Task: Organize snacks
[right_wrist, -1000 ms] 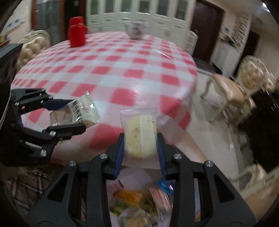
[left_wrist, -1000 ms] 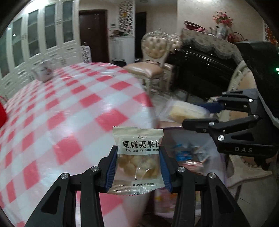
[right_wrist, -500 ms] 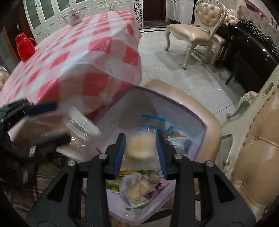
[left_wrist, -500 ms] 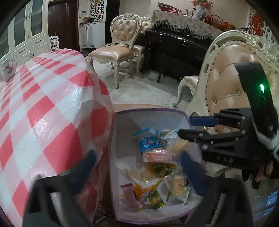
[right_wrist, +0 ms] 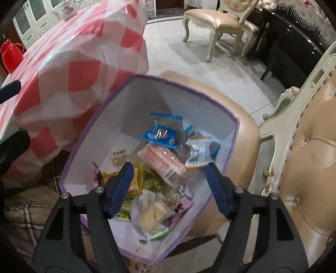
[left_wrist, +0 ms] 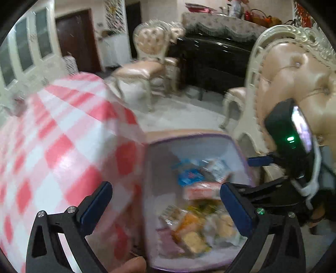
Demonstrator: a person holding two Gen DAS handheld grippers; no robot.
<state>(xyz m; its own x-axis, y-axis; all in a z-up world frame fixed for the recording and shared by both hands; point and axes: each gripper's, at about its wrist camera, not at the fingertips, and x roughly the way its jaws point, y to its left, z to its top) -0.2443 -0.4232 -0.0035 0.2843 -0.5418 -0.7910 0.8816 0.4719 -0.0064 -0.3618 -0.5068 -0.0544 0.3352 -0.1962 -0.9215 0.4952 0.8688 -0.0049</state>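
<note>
A purple-rimmed white box (right_wrist: 184, 90) stands on a tan chair seat beside the table and holds several snack packets (right_wrist: 161, 159). It also shows, blurred, in the left wrist view (left_wrist: 159, 163). My right gripper (right_wrist: 170, 189) is open and empty just above the box. My left gripper (left_wrist: 166, 203) is open and empty over the box's near-left edge. The macadamia packet (right_wrist: 119, 157) lies against the box's left wall. The cake packet (right_wrist: 153, 212) lies near the front of the pile.
The round table with a red-and-white checked cloth (right_wrist: 73, 63) is left of the box. A red jug (right_wrist: 10, 54) and a teapot (right_wrist: 67, 10) stand on it. A padded chair back (right_wrist: 310, 159) rises on the right. Another chair (right_wrist: 212, 23) stands on the tiled floor.
Both grippers moved from over the table to above the box. Each opened and let its packet drop into the box.
</note>
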